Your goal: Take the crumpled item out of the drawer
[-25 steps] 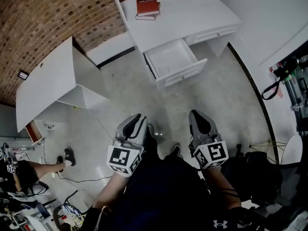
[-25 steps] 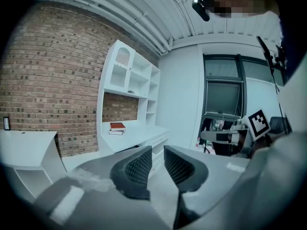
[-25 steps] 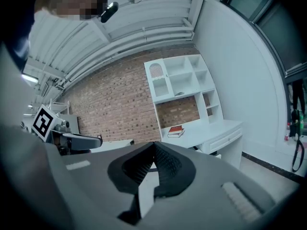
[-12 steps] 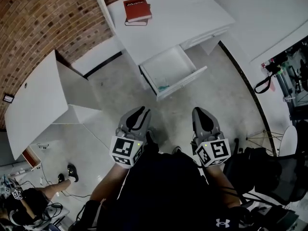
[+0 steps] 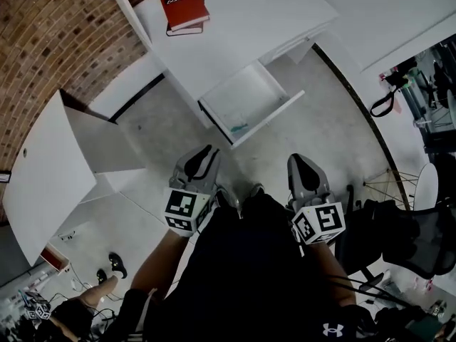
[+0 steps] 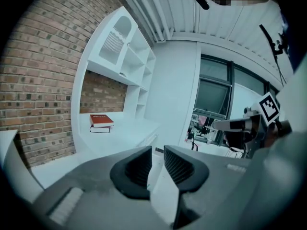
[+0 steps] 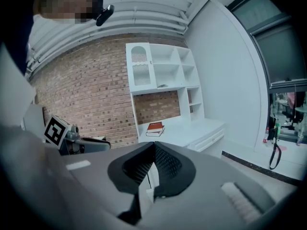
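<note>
Left gripper (image 6: 157, 153): jaws apart, nothing between. Right gripper (image 7: 152, 150): jaws closed, empty. Both now nearer the desk (image 5: 242, 27) than a second ago. Open drawer (image 5: 249, 95) ahead; crumpled teal item (image 5: 239, 128) in its front corner, well apart from both. Judged: approach, no reach begun.

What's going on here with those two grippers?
A person stands in front of a white desk with a gripper in each hand. The left gripper is open and empty, and the right gripper is shut on nothing. The drawer is pulled open, and a small bluish crumpled item lies near its front. Neither gripper has reached it yet. Red books sit on the desk.
</note>
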Demonstrator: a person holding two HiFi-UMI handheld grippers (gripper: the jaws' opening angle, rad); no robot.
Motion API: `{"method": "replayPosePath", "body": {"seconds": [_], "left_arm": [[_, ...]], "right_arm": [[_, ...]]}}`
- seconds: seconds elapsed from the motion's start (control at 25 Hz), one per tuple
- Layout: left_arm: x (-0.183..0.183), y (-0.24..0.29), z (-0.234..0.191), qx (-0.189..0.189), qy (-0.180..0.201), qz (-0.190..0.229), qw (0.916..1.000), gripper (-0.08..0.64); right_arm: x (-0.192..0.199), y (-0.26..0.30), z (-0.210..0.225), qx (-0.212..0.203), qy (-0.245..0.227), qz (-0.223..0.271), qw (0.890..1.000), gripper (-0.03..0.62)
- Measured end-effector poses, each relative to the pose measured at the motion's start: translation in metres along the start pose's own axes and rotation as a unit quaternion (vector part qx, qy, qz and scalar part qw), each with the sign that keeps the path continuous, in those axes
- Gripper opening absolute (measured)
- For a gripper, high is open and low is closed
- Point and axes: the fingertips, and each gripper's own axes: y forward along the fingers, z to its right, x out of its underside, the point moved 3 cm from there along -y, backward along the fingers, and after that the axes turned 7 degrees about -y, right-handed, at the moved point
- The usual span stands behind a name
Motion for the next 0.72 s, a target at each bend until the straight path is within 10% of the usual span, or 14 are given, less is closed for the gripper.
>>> {"method": "replayPosePath", "body": {"seconds": [0.72], "left_arm": [[0.027,0.142,-0.054,-0.030,0.103,-0.147,0.9833,0.087]], "right_arm": [[-0.007,0.124,0.101,-0.042,0.057,0.002,0.998,0.003]]}}
